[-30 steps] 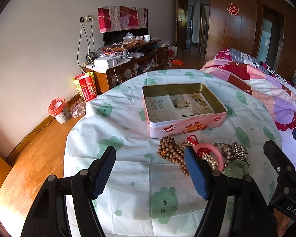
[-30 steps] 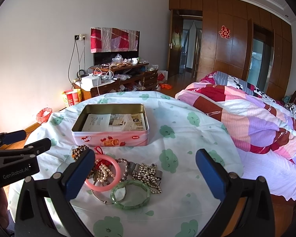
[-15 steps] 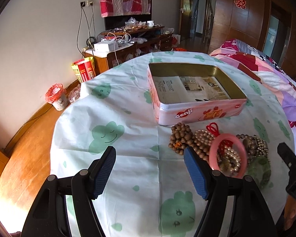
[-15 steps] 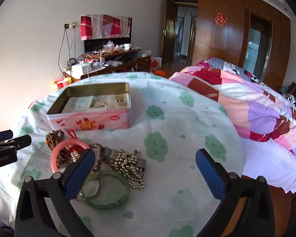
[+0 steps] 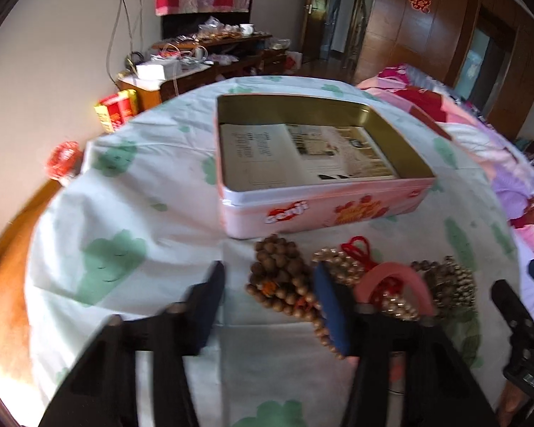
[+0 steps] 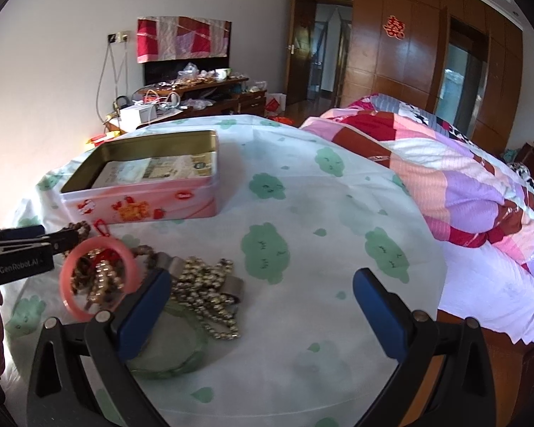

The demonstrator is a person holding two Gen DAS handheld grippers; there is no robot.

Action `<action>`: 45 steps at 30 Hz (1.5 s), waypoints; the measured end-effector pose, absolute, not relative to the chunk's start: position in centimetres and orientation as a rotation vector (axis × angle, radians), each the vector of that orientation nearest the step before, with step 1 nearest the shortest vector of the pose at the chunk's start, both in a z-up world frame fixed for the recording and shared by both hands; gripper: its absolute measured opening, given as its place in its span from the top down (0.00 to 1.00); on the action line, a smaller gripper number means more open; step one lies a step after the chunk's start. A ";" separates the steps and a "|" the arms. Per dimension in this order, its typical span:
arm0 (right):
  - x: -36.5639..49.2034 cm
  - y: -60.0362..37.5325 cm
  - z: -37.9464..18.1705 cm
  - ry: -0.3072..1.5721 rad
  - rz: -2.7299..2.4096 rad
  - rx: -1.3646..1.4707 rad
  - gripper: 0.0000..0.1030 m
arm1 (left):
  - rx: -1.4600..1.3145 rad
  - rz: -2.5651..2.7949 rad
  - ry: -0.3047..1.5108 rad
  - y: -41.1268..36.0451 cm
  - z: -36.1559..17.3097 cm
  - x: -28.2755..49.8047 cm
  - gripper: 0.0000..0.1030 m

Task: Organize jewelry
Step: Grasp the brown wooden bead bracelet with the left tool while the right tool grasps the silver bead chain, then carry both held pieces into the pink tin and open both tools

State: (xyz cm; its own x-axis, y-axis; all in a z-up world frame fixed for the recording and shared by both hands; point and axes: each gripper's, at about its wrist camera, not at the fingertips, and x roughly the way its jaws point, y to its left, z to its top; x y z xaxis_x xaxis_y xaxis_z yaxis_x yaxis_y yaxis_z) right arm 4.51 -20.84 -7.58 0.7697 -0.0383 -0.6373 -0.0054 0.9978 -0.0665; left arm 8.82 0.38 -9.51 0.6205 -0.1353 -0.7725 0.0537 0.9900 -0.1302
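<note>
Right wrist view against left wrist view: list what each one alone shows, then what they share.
Only the right wrist view shows the green bangle, partly behind a finger of the open right tool.

Only the left wrist view shows the whole brown bead string, lying between the fingers of the left tool, whose jaws have just been closing without pressing it yet, and the red-yellow box on the floor.

Both show the pink tin, pink bangle and silvery bead chain.

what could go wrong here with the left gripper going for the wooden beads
The left gripper, jaws just narrowed, sits over the wooden beads, which lie tangled against the pearl strand and pink bangle; lifting may drag those along. The beads also lie close to the tin, so a loose strand could snag on its rim.
</note>
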 end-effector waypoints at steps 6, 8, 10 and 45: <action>4.9 -21.5 -8.2 0.711 -0.025 -0.050 0.00 | -0.096 -0.181 0.852 0.3 -8.4 7.4 0.74; 4.9 -21.5 -8.4 0.714 -0.017 -0.051 0.00 | -0.114 -0.193 0.824 0.9 -7.4 6.6 0.75; 4.8 -21.5 -8.3 0.706 0.007 -0.043 0.00 | -0.104 -0.188 0.783 1.3 -6.2 5.7 0.75; 5.4 -18.5 -7.3 0.728 0.307 -0.070 0.88 | -0.075 -0.170 0.678 2.9 -3.5 3.9 0.74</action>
